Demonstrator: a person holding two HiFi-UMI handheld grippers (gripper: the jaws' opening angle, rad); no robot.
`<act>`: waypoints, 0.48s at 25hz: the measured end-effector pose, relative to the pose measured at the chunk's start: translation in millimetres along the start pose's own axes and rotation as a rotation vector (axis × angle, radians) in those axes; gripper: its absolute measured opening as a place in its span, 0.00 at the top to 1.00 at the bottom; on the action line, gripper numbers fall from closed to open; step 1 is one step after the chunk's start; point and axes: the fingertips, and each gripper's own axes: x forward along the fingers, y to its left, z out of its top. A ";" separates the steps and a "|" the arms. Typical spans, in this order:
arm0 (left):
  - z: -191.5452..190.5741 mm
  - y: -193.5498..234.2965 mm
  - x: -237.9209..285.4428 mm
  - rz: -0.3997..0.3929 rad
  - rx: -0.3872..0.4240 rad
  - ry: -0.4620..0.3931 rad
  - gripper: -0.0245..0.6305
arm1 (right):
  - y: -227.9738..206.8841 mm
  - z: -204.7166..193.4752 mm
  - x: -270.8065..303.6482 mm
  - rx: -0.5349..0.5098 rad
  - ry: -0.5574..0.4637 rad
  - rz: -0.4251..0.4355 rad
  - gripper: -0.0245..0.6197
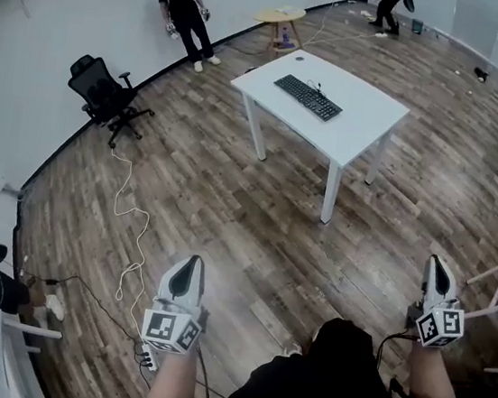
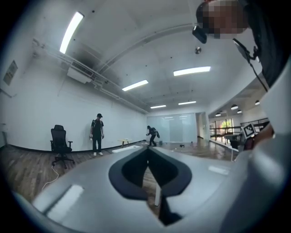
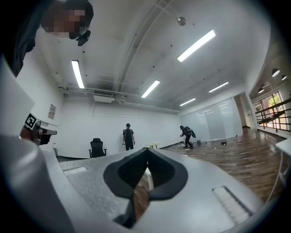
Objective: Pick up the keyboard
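Approach is the step in hand, as I judge it: the flat black keyboard point(image 1: 308, 98) lies slantwise on the white rectangular table point(image 1: 362, 131) far ahead, well apart from both tools. The left gripper point(image 1: 188, 269) and the right gripper point(image 1: 438, 267) are held level near the person's body. Each is clenched on nothing, its jaws meeting at the tips in its own view, left point(image 2: 146, 153) and right point(image 3: 146, 152).

To do this well, walk across the brown wooden plank floor point(image 1: 229, 209) and keep right of the thin white cable point(image 1: 133, 224) that trails over it at the left. Release both sets of jaws before reaching the table. A keyboard is long and shallow, so one gripper at each short end should lift it level. A thin lead seems to run from its far edge, though it is too small to be sure; if so, raise it gently and leave slack.
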 end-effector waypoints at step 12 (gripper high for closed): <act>-29.5 112.9 64.1 0.133 -0.034 0.080 0.96 | 39.7 -19.6 192.4 0.007 0.011 0.086 0.96</act>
